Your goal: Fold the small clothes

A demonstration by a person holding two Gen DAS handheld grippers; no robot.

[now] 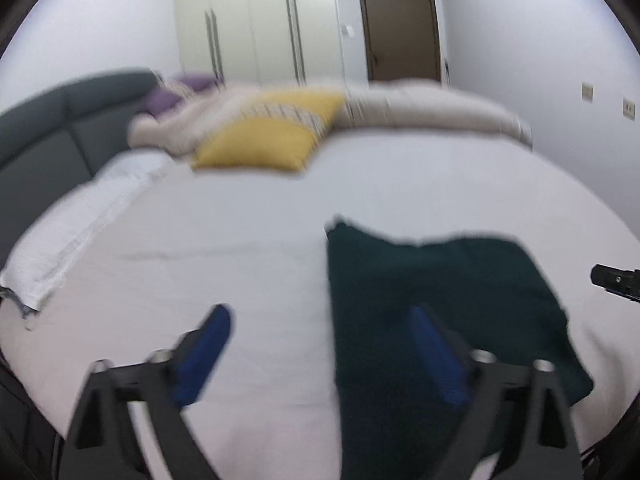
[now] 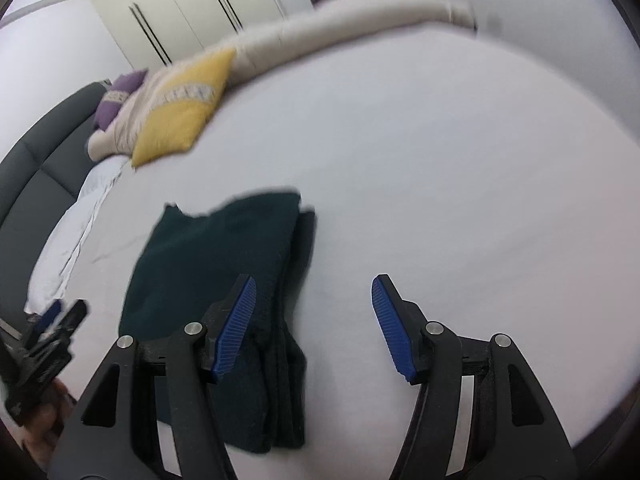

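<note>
Both grippers, left gripper [image 1: 322,354] and right gripper [image 2: 312,328], hang with jaws open and empty over the seemingly folded dark green garment [image 2: 216,280] on the bed [image 2: 440,160]; smooth edges before regripping

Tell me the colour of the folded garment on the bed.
Dark green garment, lying on the white bed; clearest in the right wrist view.

Bare sheet [image 2: 440,160] right of garment [image 2: 216,272]
</note>
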